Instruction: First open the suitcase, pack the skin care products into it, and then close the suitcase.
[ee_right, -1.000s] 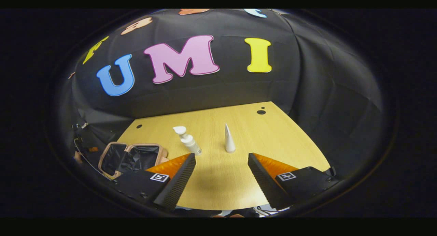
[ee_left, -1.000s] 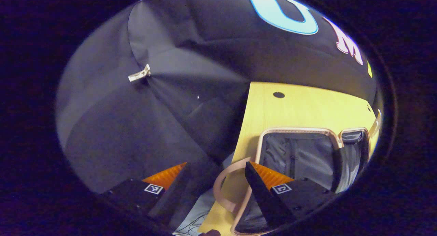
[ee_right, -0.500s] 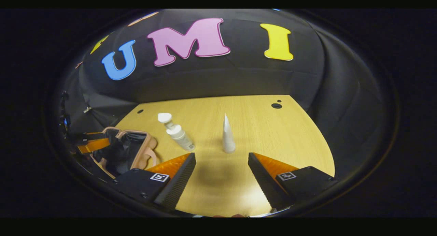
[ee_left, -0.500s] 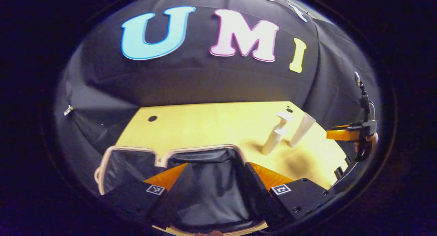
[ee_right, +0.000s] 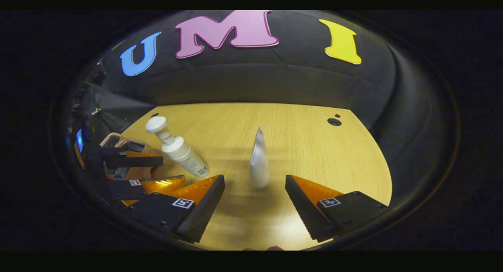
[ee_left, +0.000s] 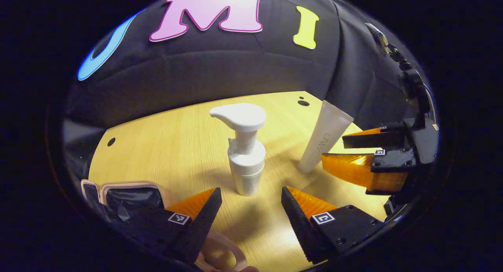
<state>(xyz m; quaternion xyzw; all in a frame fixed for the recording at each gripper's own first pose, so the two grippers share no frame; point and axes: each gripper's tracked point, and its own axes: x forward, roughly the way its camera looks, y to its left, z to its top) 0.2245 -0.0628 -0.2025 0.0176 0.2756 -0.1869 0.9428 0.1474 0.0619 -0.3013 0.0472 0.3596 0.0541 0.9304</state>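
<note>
White pump bottle (ee_left: 244, 154) now dead ahead of left gripper (ee_left: 251, 209), which swung off the open suitcase (ee_left: 129, 195) | tube (ee_right: 259, 162) beside bottle | right gripper (ee_right: 255, 201): both spread, empty | packing starts.

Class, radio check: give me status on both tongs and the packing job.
Left tongs open, facing pump bottle. Right tongs open, facing tube. Suitcase open. Nothing in the way.

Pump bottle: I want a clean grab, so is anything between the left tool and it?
Nothing visible. The pump bottle stands upright on bare table straight ahead of the open left tool; the tube stands off to the side.
</note>
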